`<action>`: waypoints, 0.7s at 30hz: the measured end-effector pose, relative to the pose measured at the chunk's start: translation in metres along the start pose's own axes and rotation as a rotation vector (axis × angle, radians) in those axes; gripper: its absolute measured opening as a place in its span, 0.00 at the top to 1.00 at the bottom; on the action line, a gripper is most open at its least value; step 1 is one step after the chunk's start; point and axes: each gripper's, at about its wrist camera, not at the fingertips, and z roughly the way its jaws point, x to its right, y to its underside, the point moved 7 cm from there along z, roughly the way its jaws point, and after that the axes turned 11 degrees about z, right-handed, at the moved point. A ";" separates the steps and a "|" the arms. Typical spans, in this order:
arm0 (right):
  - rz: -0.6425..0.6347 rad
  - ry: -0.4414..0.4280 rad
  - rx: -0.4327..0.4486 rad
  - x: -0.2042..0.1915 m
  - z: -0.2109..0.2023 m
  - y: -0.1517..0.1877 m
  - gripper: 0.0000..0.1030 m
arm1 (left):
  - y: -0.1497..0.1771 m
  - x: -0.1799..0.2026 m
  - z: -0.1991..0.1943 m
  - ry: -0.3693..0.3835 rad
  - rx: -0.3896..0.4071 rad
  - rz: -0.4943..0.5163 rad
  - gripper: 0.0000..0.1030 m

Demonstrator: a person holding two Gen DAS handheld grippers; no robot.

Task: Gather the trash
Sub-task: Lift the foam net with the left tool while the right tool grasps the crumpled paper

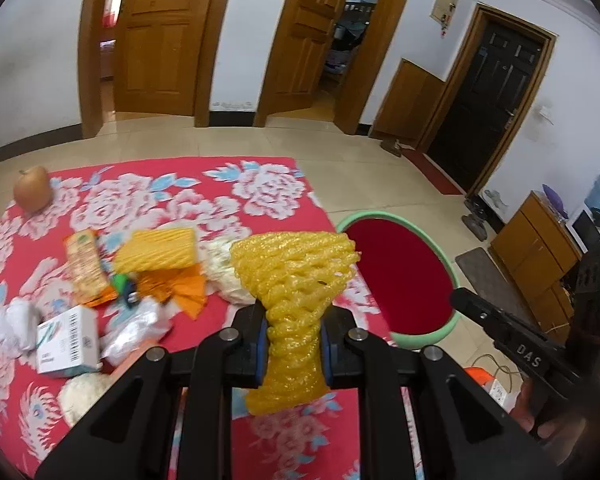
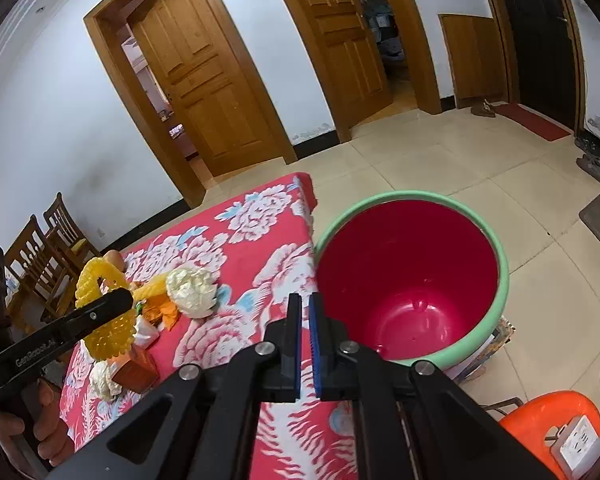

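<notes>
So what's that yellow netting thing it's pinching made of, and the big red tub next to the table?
The yellow net sleeve looks like soft foam plastic, probably fruit-packing mesh: puffy, slightly glossy strands in an open lattice, squashed narrow where the left gripper pinches it. The red bucket seems to be hard moulded plastic: smooth and shiny inside, with highlights on the bottom and a pale green rim.

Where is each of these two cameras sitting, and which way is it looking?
Left wrist view: rides the left tool, looking forward and down over the table; its fingers pinch a yellow foam net, and the right tool pokes in.
Right wrist view: rides the right tool, shut and empty, aimed at the red bucket; the left tool and a hand show.
Both share the table, bucket and net.
</notes>
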 end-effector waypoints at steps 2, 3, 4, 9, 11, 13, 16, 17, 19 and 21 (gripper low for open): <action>-0.005 -0.008 -0.004 -0.007 0.001 0.006 0.91 | 0.004 -0.011 -0.007 -0.020 0.001 -0.014 0.81; -0.007 -0.013 -0.008 -0.012 0.002 0.009 0.86 | 0.006 -0.016 -0.011 -0.033 0.003 -0.018 0.81; -0.010 -0.018 -0.011 -0.016 0.002 0.012 0.79 | 0.008 -0.022 -0.014 -0.050 0.006 -0.021 0.81; -0.022 -0.049 -0.034 -0.042 0.010 0.024 0.73 | 0.018 -0.047 -0.032 -0.081 0.016 -0.038 0.81; -0.029 -0.064 -0.045 -0.052 0.013 0.029 0.73 | 0.021 -0.054 -0.035 -0.089 0.014 -0.042 0.81; -0.039 -0.078 -0.060 -0.065 0.018 0.034 0.73 | 0.026 -0.062 -0.036 -0.094 0.006 -0.056 0.81; -0.057 -0.090 -0.080 -0.079 0.027 0.042 0.71 | 0.034 -0.073 -0.036 -0.101 -0.005 -0.072 0.81; -0.064 -0.092 -0.084 -0.084 0.031 0.043 0.69 | 0.036 -0.076 -0.036 -0.106 -0.006 -0.077 0.81; -0.073 -0.094 -0.102 -0.091 0.041 0.045 0.61 | 0.039 -0.083 -0.037 -0.114 -0.009 -0.093 0.81; -0.080 -0.100 -0.124 -0.097 0.052 0.047 0.59 | 0.040 -0.091 -0.037 -0.128 -0.007 -0.107 0.81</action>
